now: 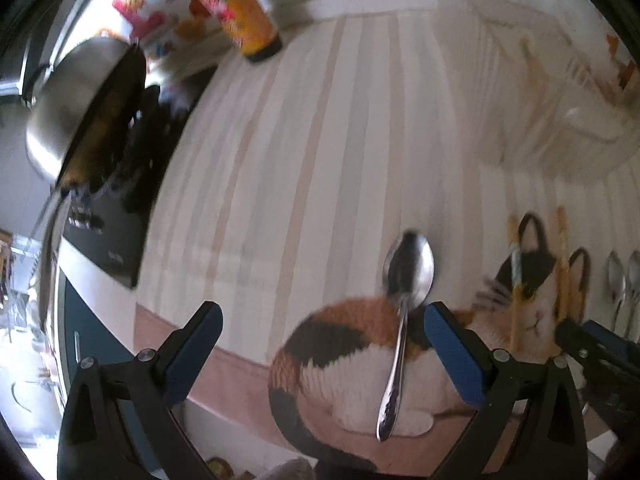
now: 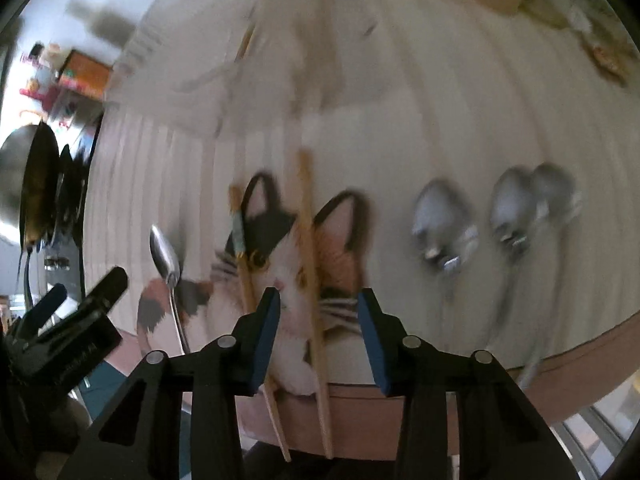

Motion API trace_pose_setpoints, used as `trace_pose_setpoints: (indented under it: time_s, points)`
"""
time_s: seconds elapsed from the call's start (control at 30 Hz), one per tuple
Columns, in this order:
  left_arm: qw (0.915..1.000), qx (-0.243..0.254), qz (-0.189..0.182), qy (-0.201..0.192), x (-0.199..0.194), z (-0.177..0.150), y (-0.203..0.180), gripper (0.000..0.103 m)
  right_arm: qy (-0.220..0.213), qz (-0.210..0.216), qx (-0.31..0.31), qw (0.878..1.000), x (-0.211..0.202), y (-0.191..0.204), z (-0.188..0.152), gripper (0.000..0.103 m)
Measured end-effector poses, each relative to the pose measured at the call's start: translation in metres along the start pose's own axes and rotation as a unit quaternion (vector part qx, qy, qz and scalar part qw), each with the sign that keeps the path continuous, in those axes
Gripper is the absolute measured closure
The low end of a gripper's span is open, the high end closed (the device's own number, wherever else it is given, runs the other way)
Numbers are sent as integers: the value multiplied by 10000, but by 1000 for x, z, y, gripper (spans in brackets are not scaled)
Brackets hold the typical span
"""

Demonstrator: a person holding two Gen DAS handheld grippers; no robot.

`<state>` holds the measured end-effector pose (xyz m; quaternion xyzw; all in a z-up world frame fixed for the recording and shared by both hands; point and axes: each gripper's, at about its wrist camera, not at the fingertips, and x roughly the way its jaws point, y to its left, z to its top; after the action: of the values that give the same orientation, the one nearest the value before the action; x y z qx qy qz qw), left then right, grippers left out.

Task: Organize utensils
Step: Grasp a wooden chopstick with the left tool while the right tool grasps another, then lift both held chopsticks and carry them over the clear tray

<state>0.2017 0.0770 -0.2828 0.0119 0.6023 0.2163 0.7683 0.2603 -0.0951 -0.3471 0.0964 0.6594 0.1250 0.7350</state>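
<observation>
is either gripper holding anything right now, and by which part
Nothing is held. The left gripper is open above the spoon; the right gripper is open over the chopsticks, pads clear of both.

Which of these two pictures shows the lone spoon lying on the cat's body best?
The left wrist view: the spoon lies sharp and whole, bowl to handle tip, between the open left tool's fingers. The right wrist view shows it small at the left edge, its handle end hidden.

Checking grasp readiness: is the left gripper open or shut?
Open: the left gripper has its jaws spread wide, with the spoon lying untouched between them.
</observation>
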Motion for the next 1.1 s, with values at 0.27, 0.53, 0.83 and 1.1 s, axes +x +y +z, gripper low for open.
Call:
trace_pose_setpoints:
  time_s: [0.27,0.53,0.83,1.1]
  points:
    - [9964,-24,-806,246,-1,-13,-27,1,-71,-774,-176,9968,9,-11,-12,97]
    - [9813,499,-1723,705,8,-21,-92,54,47,-830,117,9965,4,-63,-23,97]
    - [9822,753,-1603,620,10,-28,-99,98,124,-712,200,9972,5,-80,-24,97]
    - [9824,523,-1648,711,12,-33,-78,98,200,-823,-231,9961,20,-42,-18,97]
